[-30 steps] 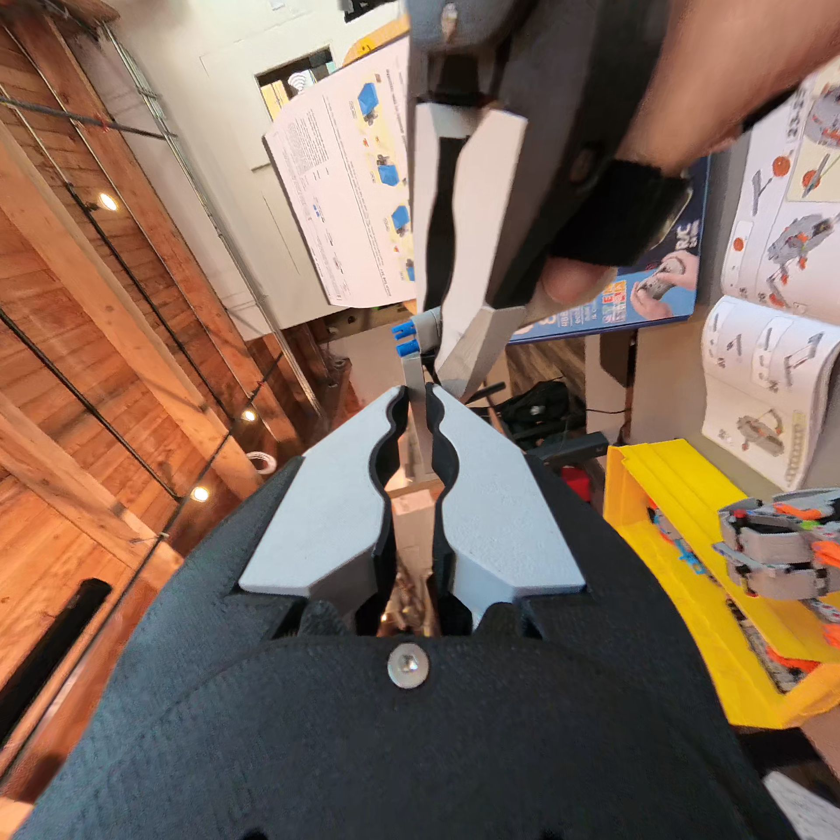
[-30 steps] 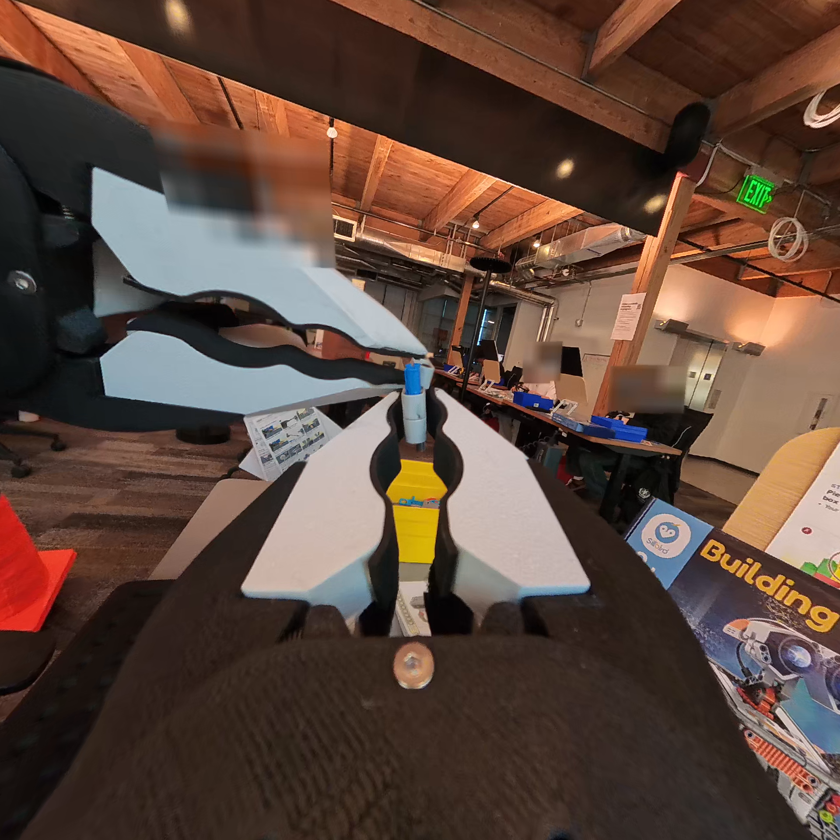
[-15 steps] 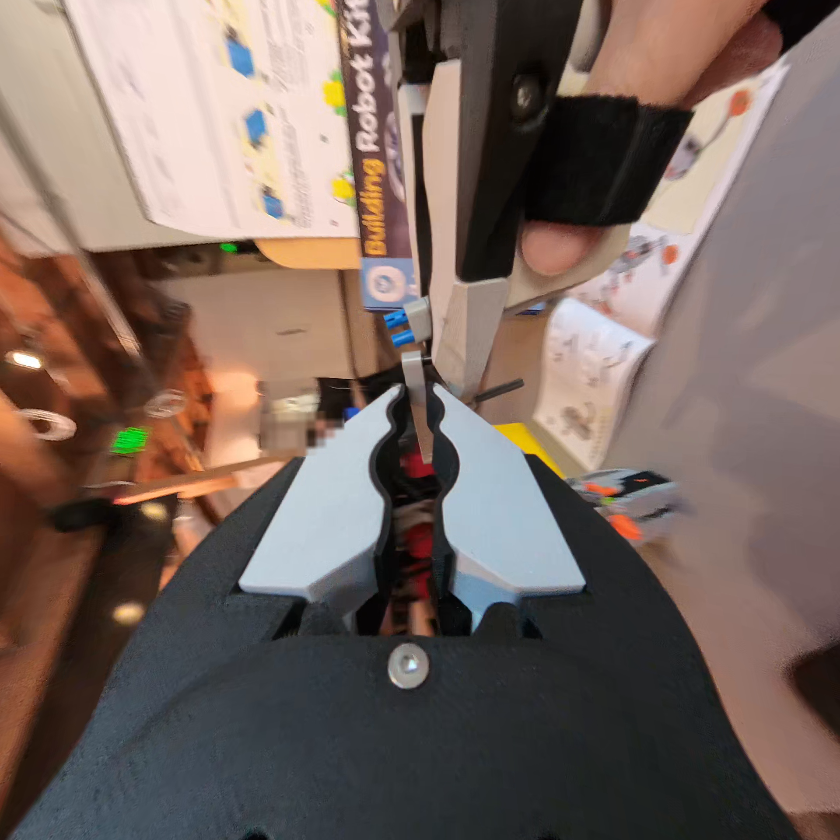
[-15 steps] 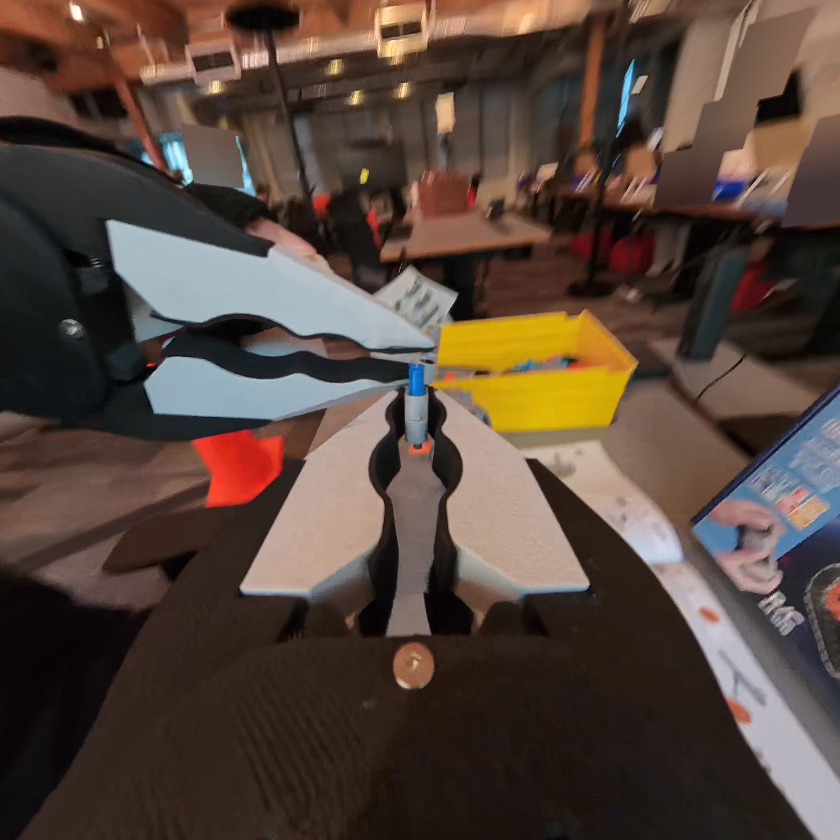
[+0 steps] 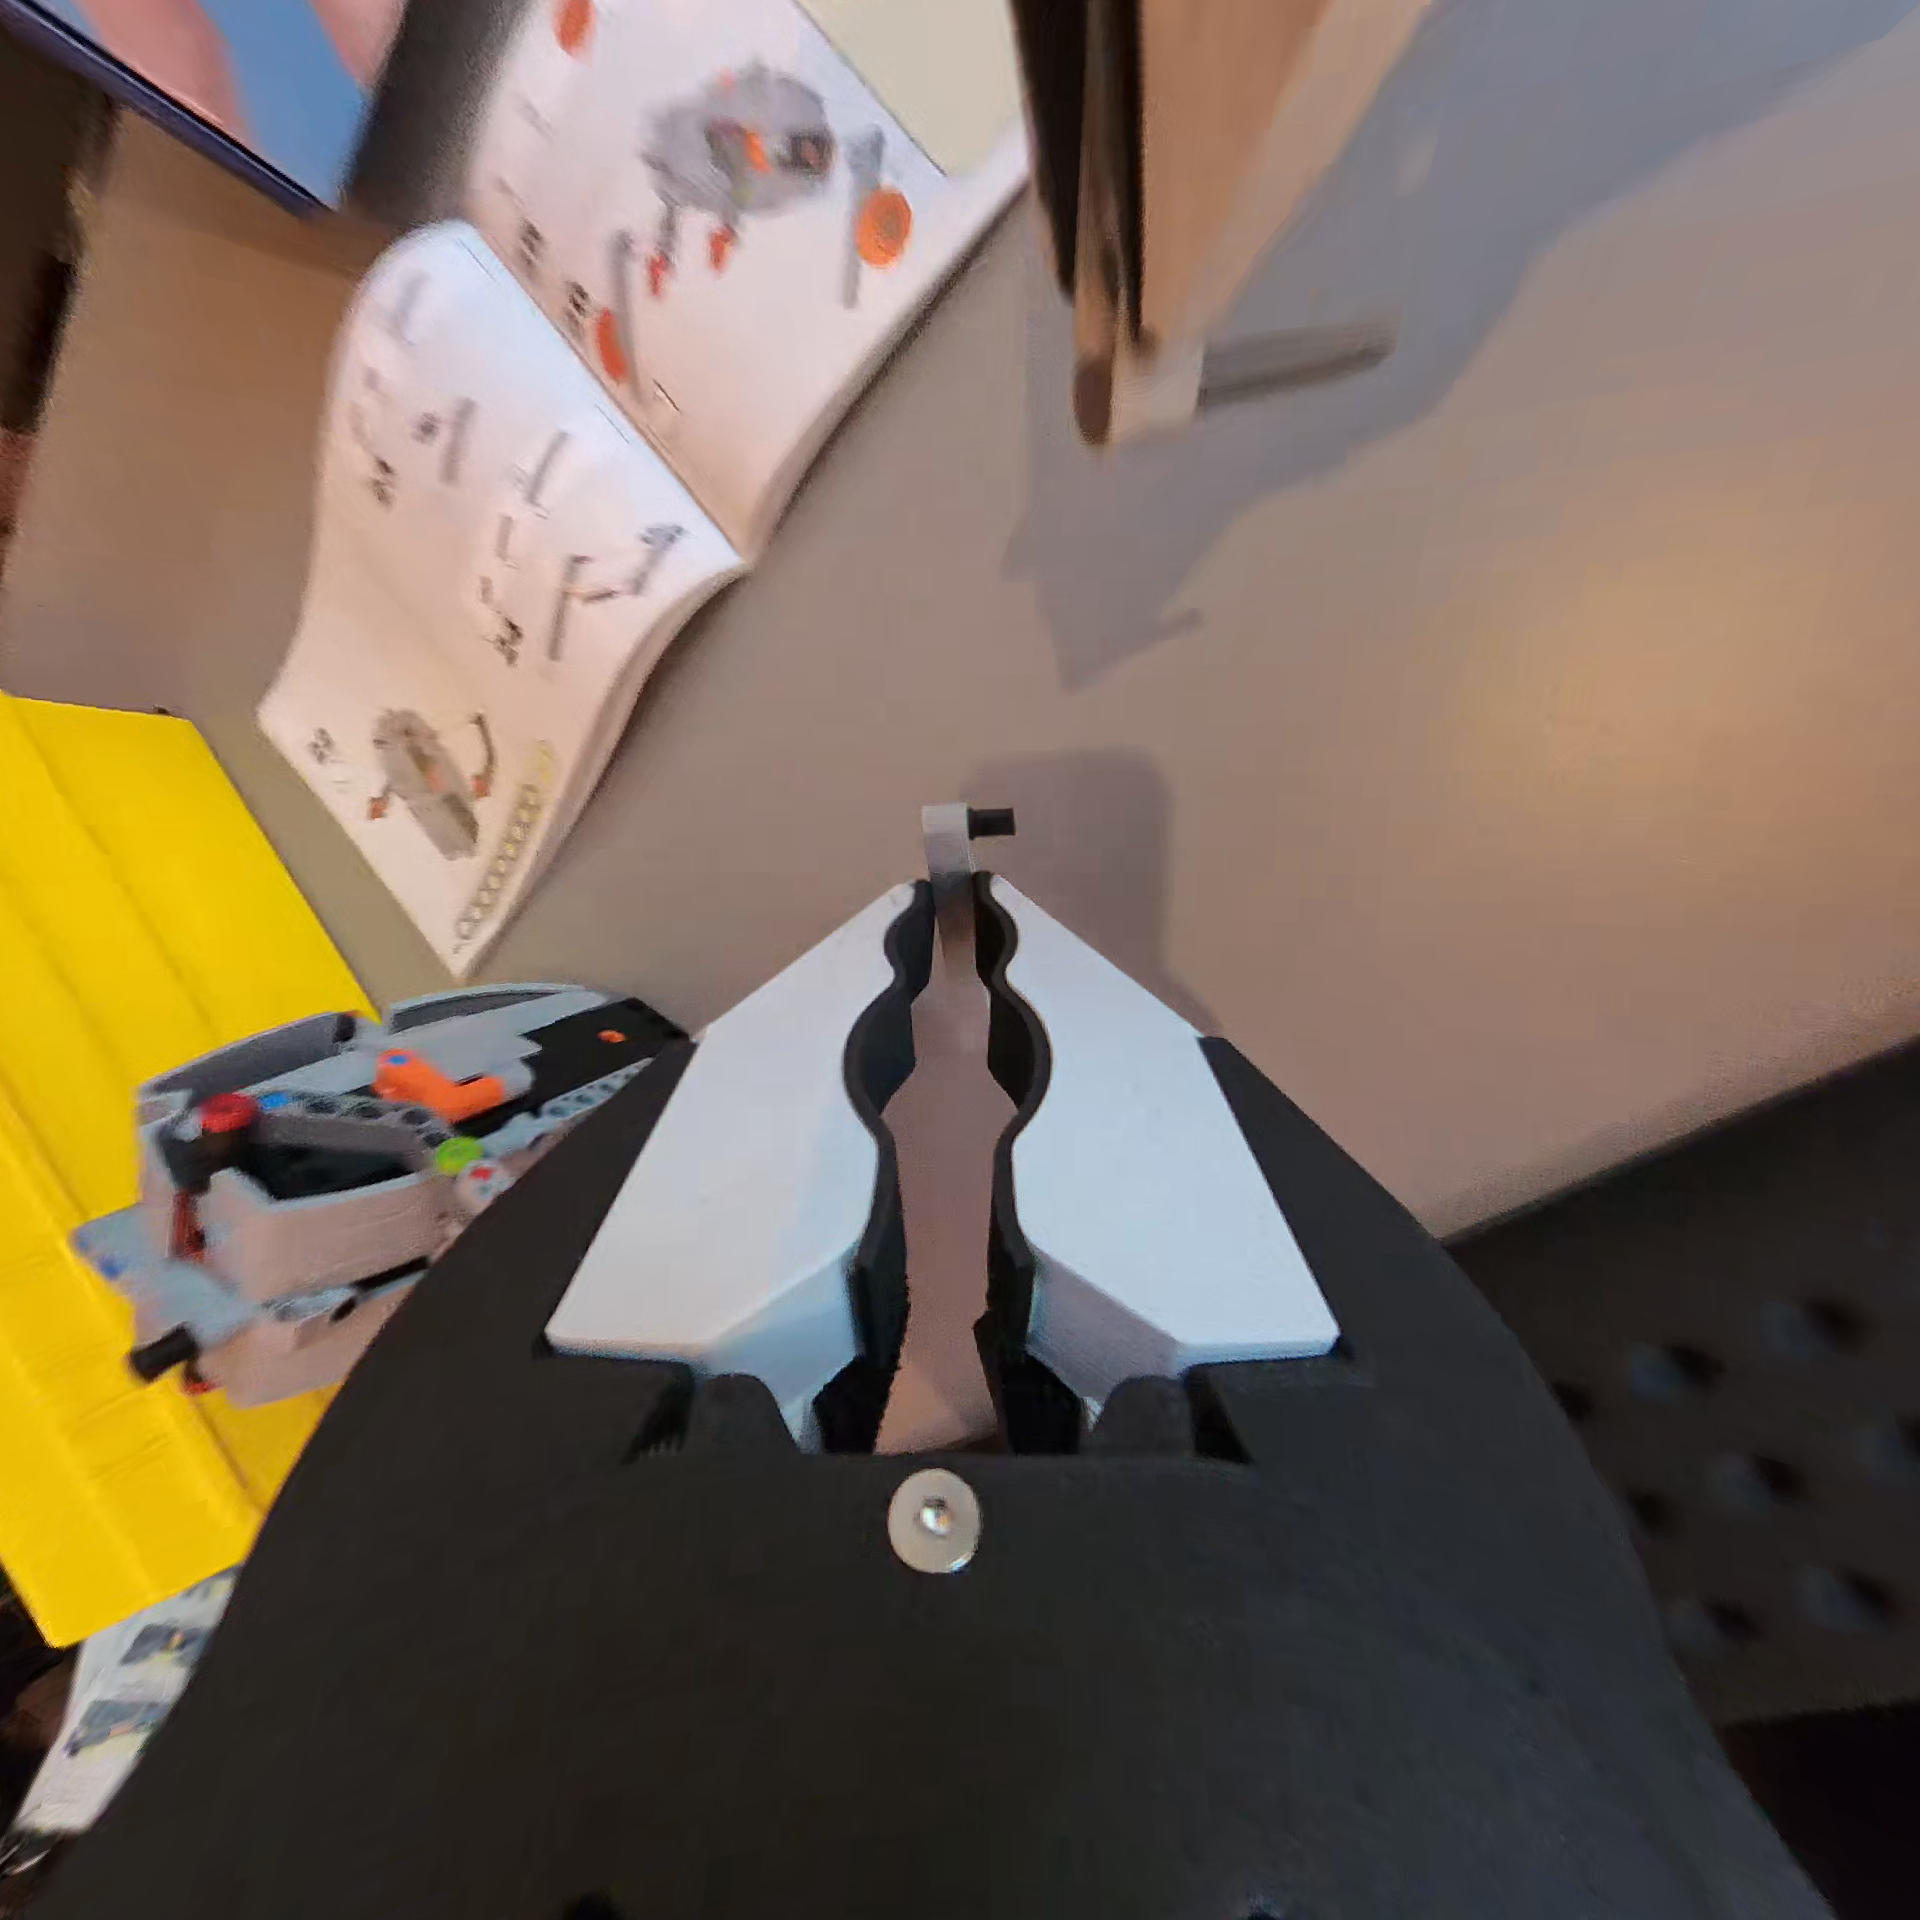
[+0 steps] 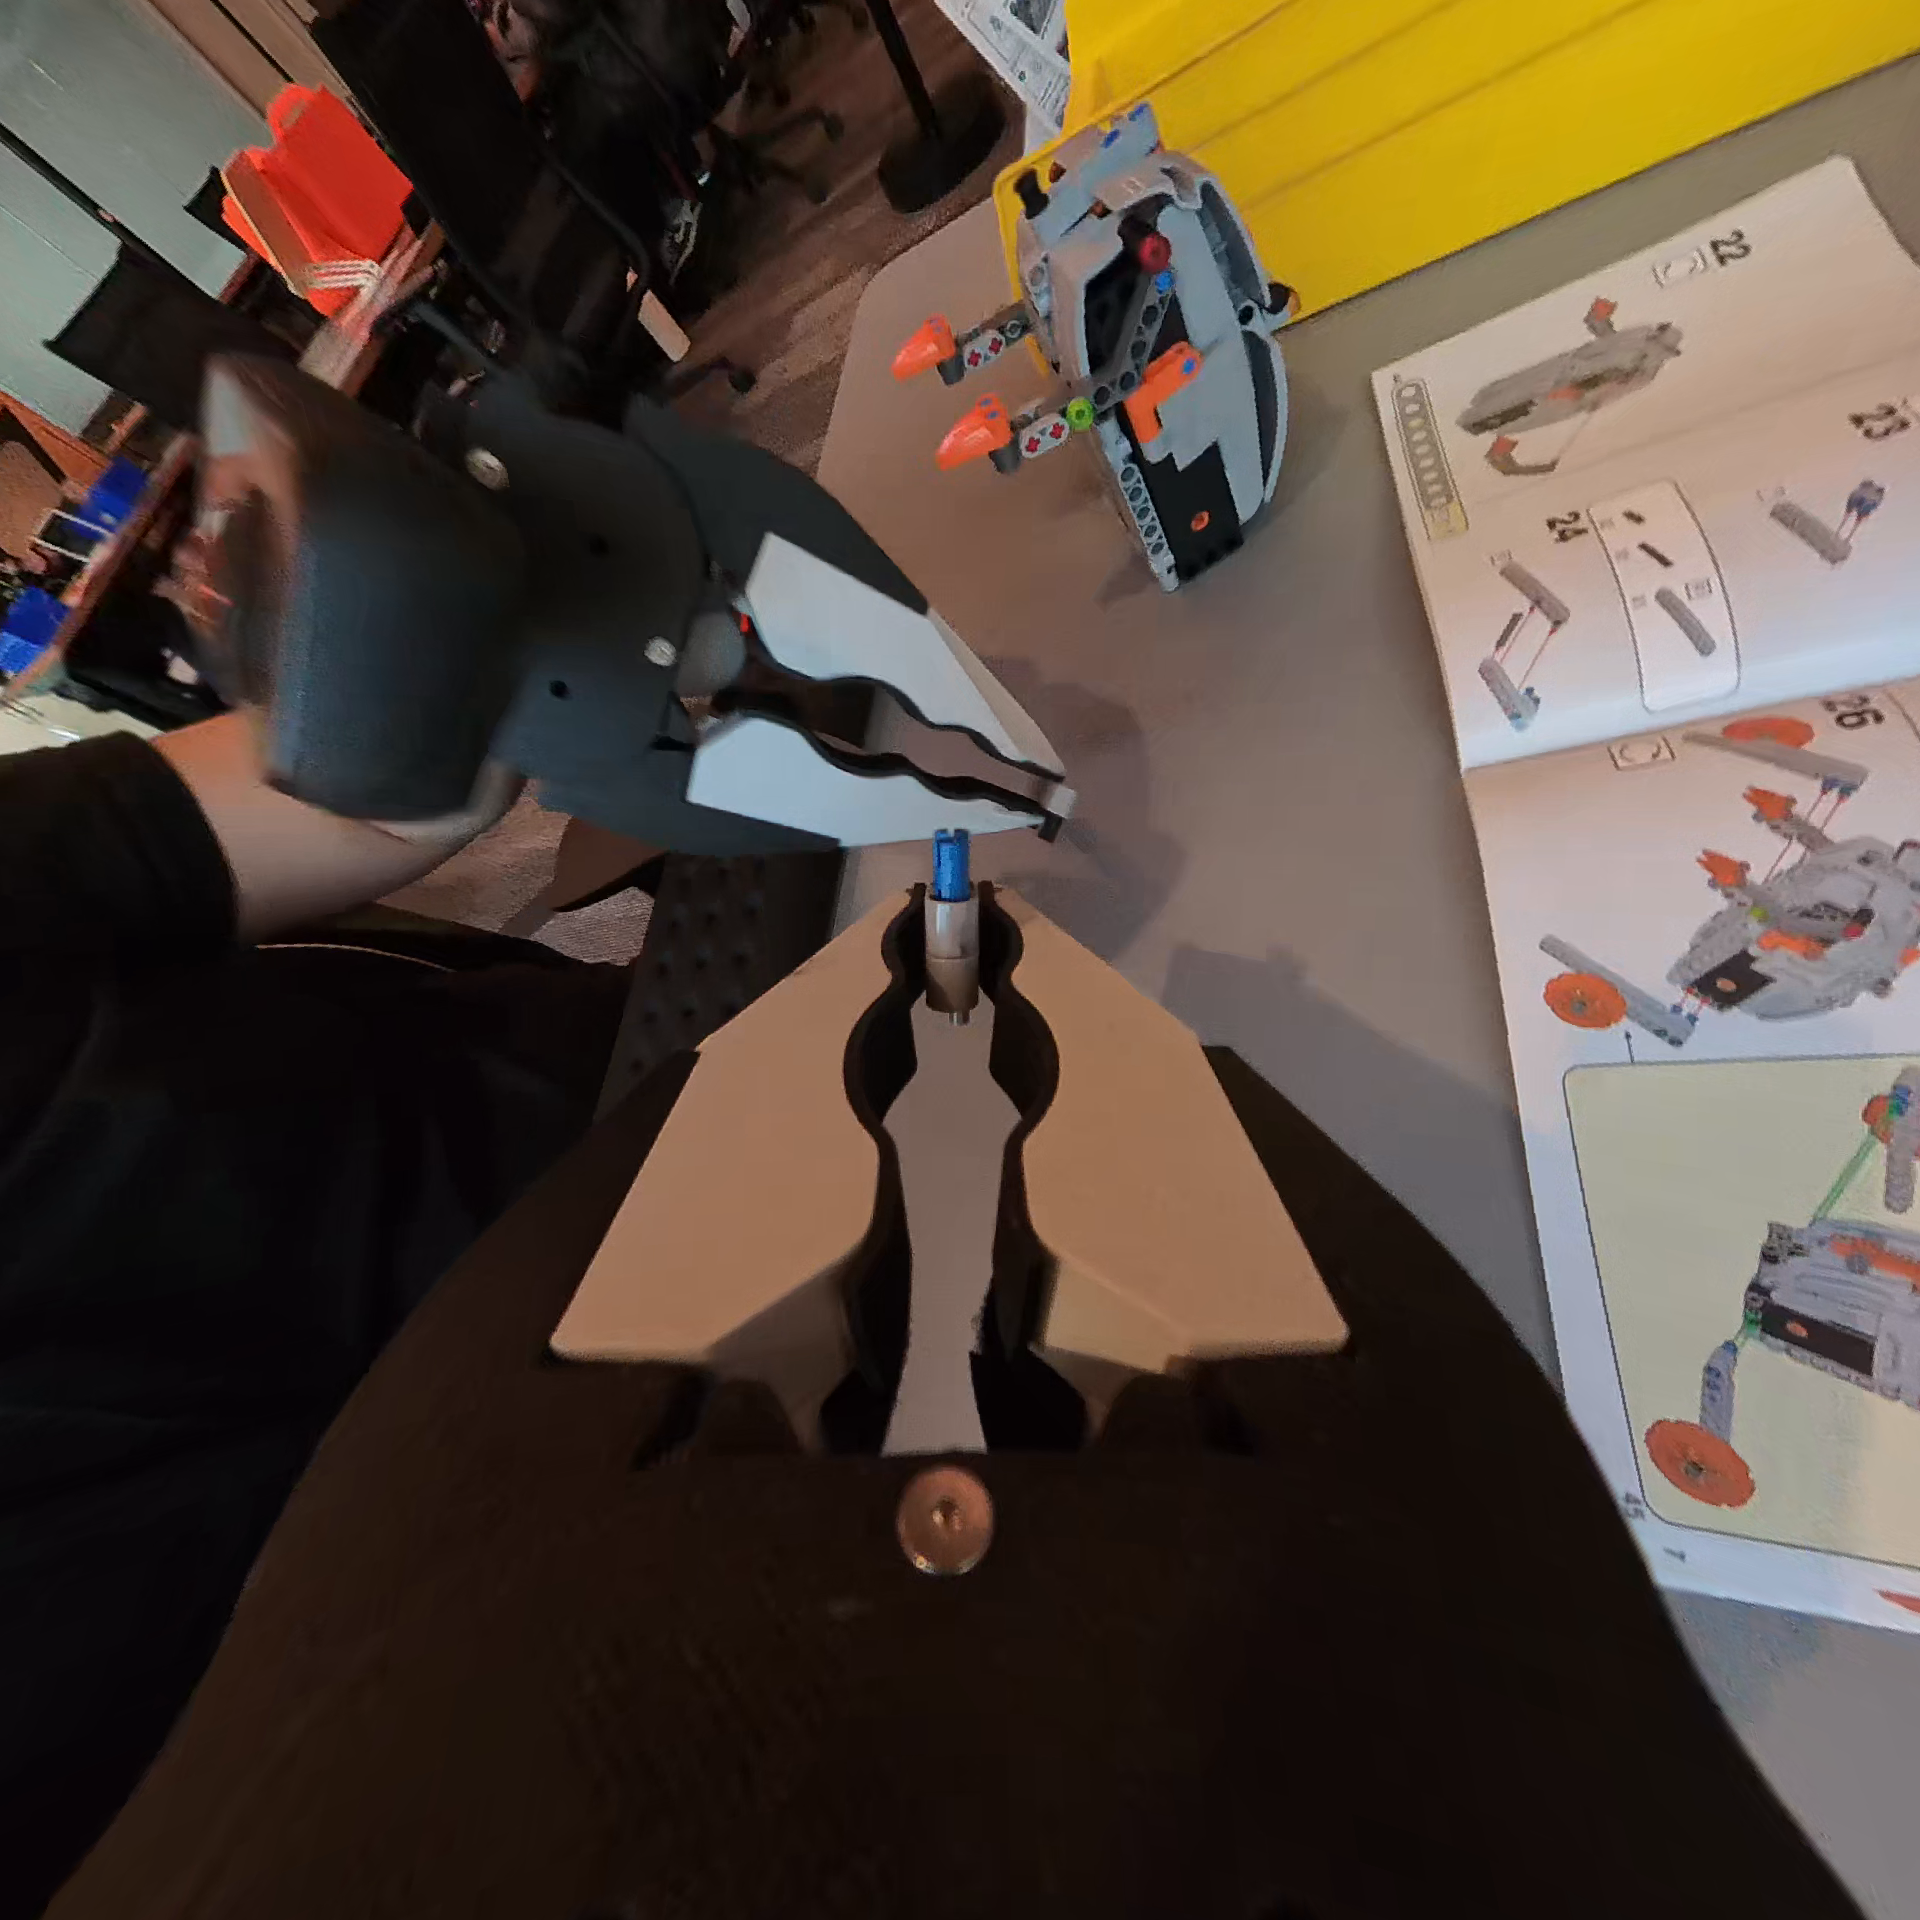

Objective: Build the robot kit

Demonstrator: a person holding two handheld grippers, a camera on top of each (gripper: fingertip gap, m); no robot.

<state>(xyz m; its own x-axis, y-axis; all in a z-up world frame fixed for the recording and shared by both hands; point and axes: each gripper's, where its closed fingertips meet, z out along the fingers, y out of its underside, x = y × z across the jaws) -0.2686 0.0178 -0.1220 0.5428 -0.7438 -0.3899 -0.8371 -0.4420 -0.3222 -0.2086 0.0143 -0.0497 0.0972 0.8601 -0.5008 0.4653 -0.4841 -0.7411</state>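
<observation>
Both views have swung down from the room toward the grey tabletop since half a second ago, and the two grippers, then tip to tip, now sit slightly apart. At frame centre of the left wrist view, the left gripper has its jaws clamped on a thin flat grey plastic beam with a short black pin jutting from its tip. In the right wrist view the right gripper pinches a small grey cylindrical connector with a blue pin poking forward, just below the left gripper's tip. Both pieces look light, rigid and smooth, so likely to slip or twist; gripping the flat faces or the barrel seems safest. A grey, black and orange brick-built model stands upper centre beside a yellow plastic bin, an open instruction booklet at right
</observation>
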